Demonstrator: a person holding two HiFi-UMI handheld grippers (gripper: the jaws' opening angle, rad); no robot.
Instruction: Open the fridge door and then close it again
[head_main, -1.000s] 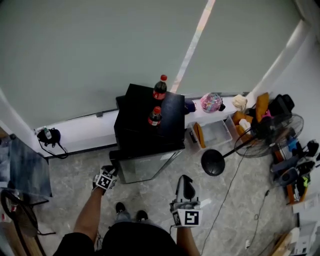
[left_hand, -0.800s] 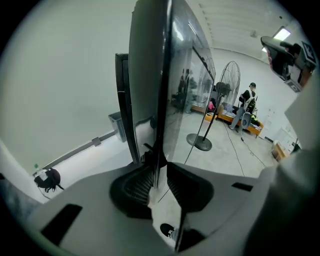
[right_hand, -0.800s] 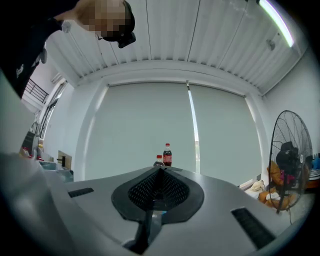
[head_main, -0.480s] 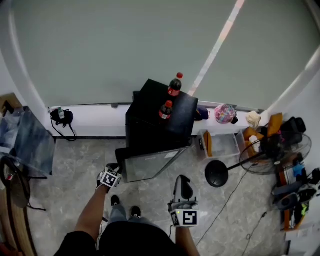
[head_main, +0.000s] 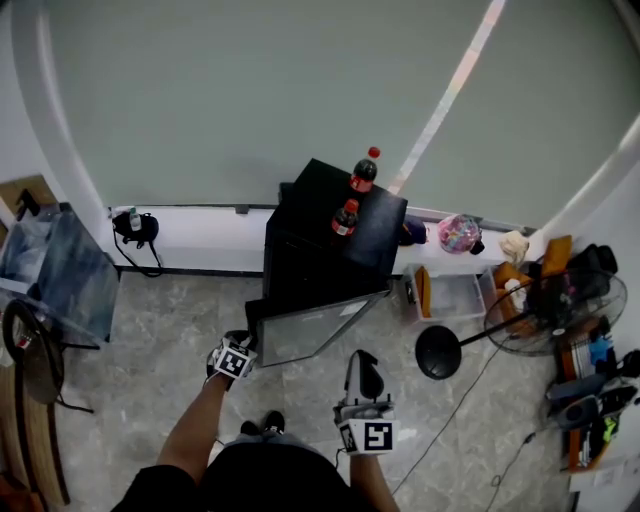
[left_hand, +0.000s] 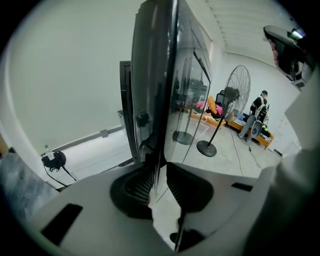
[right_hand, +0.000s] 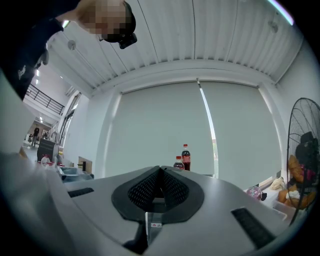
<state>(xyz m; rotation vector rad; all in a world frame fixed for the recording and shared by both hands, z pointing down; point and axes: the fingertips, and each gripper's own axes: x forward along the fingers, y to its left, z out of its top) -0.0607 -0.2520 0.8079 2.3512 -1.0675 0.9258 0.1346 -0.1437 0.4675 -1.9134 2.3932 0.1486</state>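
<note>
Looking down through the head view, I saw the black fridge (head_main: 322, 245) with its glass door (head_main: 318, 328) swung partly open toward me. The left gripper (head_main: 240, 347) sat at the door's free edge, at the fridge's front left, and the right gripper (head_main: 364, 362) hung in front of the fridge's right corner, apart from it. Two cola bottles (head_main: 364, 172) stood on top of the fridge, and a standing fan (head_main: 556, 310) stood to the fridge's right. In the left gripper view, the left gripper (left_hand: 159, 181) had its jaws narrow, pinched on the door (left_hand: 154, 90), whose thin edge rose upright between the pads. In the right gripper view, the right gripper (right_hand: 160, 183) had its jaws pressed together with nothing between them, and the cola bottles (right_hand: 185, 157) showed beyond.
</note>
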